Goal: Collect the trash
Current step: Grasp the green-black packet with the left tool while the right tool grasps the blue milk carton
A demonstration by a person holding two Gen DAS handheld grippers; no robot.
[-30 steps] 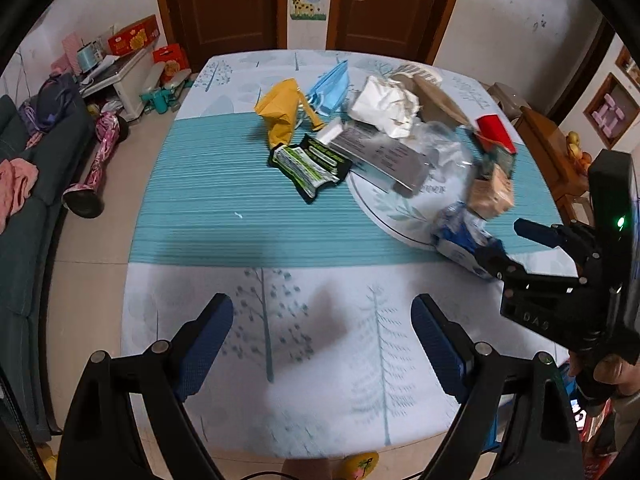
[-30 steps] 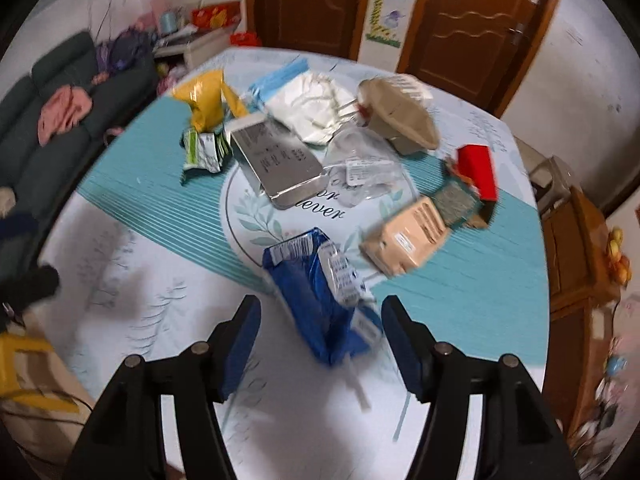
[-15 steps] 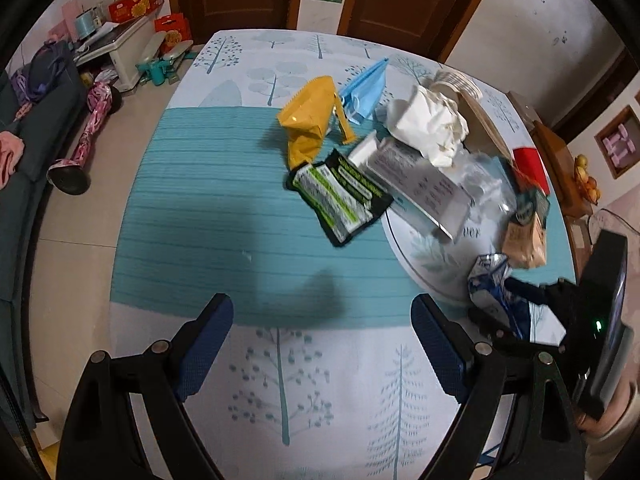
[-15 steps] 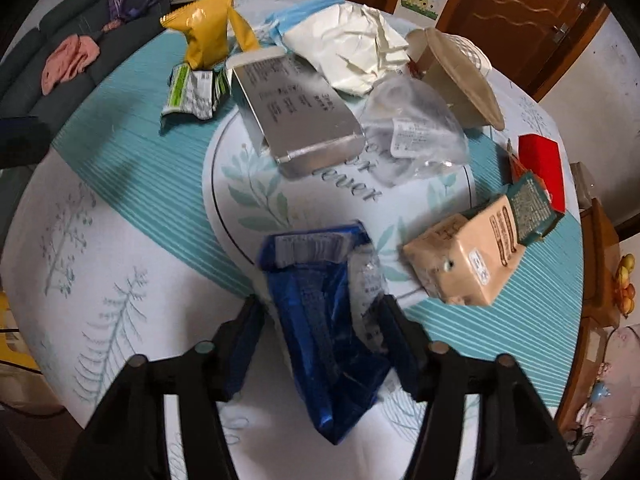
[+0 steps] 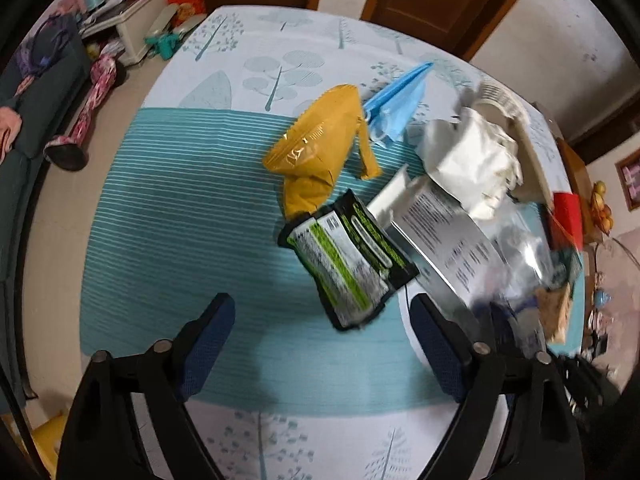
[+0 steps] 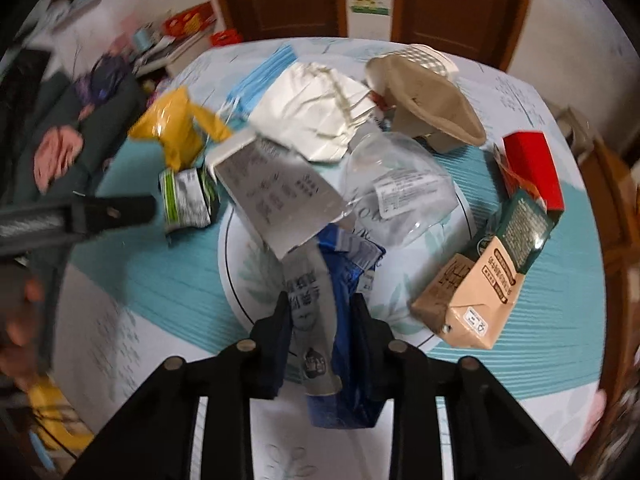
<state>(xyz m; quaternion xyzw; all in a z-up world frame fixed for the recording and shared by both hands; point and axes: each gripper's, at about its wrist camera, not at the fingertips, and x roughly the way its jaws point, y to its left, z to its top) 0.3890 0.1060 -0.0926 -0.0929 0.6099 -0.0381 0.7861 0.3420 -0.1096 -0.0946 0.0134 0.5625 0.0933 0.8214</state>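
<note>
Right wrist view shows the right claw (image 6: 320, 320) closing on the blue wrapper (image 6: 344, 300), pads pressed to it, at 6 o'clock on the worktop (image 6: 540, 360). Left claw (image 5: 322, 344) is spread apart, narrowing slightly, nothing between its fingers, with the green-black packet (image 5: 348, 256) just beyond at 1 o'clock.

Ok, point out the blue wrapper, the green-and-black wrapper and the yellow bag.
blue wrapper (image 6: 344, 276): right wrist view, upper blue panel.
green-and-black wrapper (image 5: 348, 264): left wrist view, its middle.
yellow bag (image 5: 316, 144): left wrist view, shiny front.
</note>
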